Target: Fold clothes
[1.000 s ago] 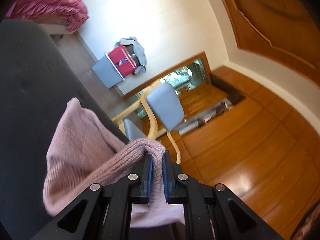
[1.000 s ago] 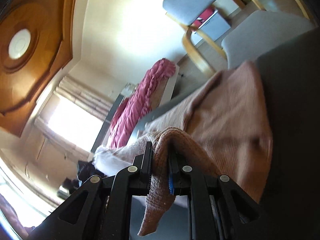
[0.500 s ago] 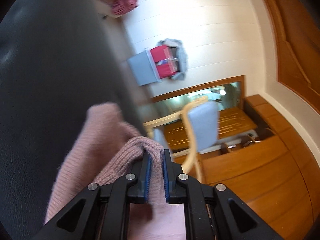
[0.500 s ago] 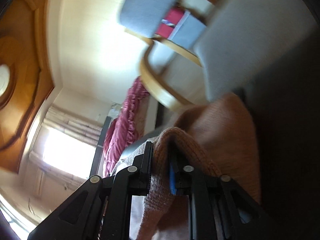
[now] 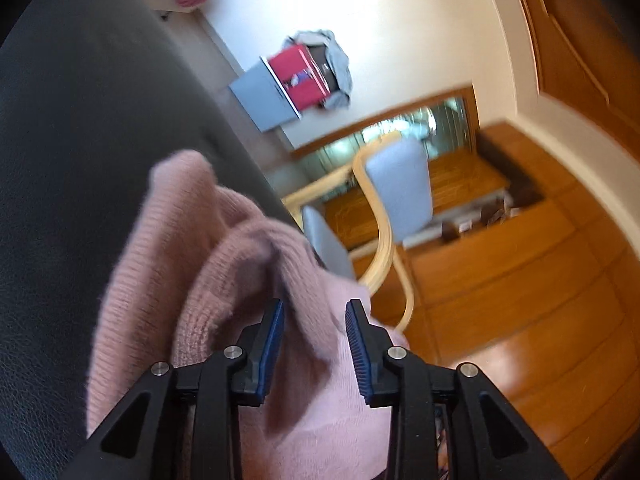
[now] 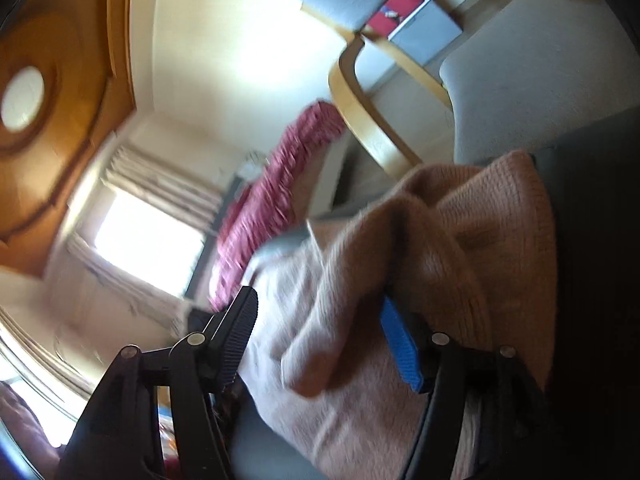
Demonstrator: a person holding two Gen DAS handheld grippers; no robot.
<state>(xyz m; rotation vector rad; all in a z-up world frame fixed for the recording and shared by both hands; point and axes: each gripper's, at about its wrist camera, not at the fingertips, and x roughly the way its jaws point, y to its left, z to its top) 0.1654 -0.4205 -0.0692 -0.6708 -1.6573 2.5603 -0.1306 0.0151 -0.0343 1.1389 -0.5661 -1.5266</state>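
Note:
A pink knitted sweater (image 5: 188,264) lies bunched on a dark leather seat (image 5: 80,128). My left gripper (image 5: 315,320) stands open right over it, its blue pads either side of a loose fold without pinching it. In the right wrist view the same pink sweater (image 6: 472,240) lies folded over itself against the dark seat (image 6: 592,208). The right gripper (image 6: 320,320) is wide open, with the cloth lying slack between its fingers.
A wooden armchair with grey cushions (image 5: 396,184) stands just beyond the seat's edge. A grey box with a red bag (image 5: 288,84) sits by the white wall. Wood floor (image 5: 520,300) spreads to the right. A bed with a crimson cover (image 6: 276,200) is near the window.
Both grippers were shut on folds of the pink sweater; now both have opened and let it go. The sweater has dropped onto the dark seat.

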